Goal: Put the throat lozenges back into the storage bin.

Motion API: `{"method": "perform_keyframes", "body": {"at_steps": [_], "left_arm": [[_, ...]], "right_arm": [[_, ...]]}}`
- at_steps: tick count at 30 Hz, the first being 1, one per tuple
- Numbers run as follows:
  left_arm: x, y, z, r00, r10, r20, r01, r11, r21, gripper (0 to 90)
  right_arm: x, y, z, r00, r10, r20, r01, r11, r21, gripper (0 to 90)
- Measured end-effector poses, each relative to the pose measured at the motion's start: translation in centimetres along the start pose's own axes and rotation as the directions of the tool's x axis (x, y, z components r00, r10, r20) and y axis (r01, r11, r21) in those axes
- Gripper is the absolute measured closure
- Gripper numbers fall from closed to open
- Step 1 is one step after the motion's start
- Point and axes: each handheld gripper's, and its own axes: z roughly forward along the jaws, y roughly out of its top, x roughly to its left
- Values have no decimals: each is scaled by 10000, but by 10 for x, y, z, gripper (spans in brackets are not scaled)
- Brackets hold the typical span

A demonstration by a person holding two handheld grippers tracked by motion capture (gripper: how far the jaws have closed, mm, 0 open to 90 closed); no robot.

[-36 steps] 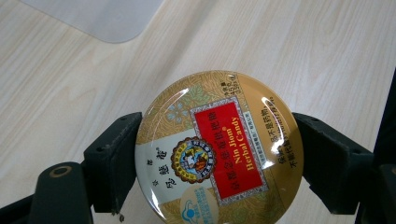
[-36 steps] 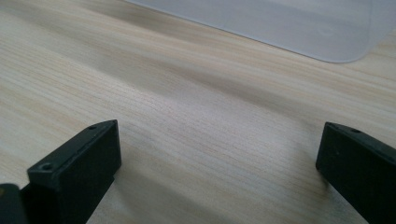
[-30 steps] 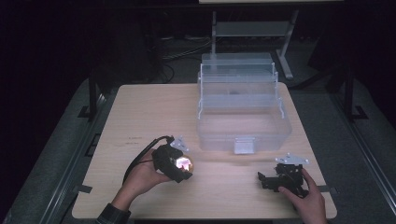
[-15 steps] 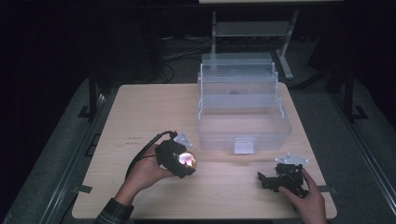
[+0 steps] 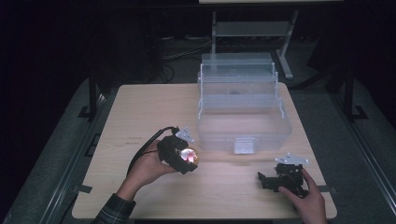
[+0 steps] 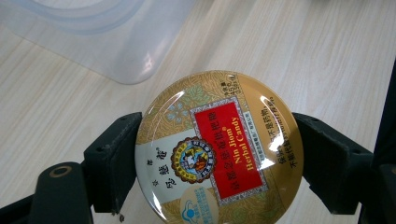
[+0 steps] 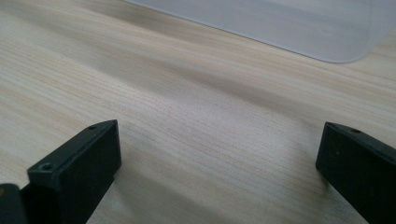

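Beside the clear box (image 5: pixel 243 116), left hand-held gripper (image 5: pixel 187 157) clamps candy tin (image 6: pixel 218 149)

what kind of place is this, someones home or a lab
Most likely a lab or recording workspace, not a home. A bare wooden table stands in a dark room with cables on the floor and a metal stand behind. On it sits just a clear plastic tiered box.

The right gripper (image 7: pixel 219 172) is held with its jaws spread wide over the wooden table (image 7: pixel 196 107) — a clear plastic box (image 7: pixel 289 28) is seen beyond.
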Motion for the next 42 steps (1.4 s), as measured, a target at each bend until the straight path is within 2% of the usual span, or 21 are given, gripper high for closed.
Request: {"method": "perform_keyframes", "body": {"at_steps": [8, 15, 21, 32, 42], "left_arm": [[3, 6, -1, 10000, 42, 20, -42, 10000, -35, 195], [8, 13, -4, 10000, -82, 26, 83, 9998, -172, 196], [11, 16, -4, 10000, -16, 33, 17, 10000, -96, 195], [17, 24, -3, 9999, -149, 15, 150, 9998, -159, 195], [23, 37, -3, 10000, -24, -47, 23, 9999, -168, 195]], "right_arm": [[0, 0, 0, 10000, 16, 17, -16, 10000, -18, 0], [0, 0, 0, 10000, -11, 19, 11, 10000, -11, 0], [0, 0, 0, 10000, 2, 24, -2, 10000, -7, 0], [0, 0, 0, 10000, 0, 11, 0, 10000, 3, 0], [0, 0, 0, 10000, -2, 10, 2, 10000, 3, 0]]}}
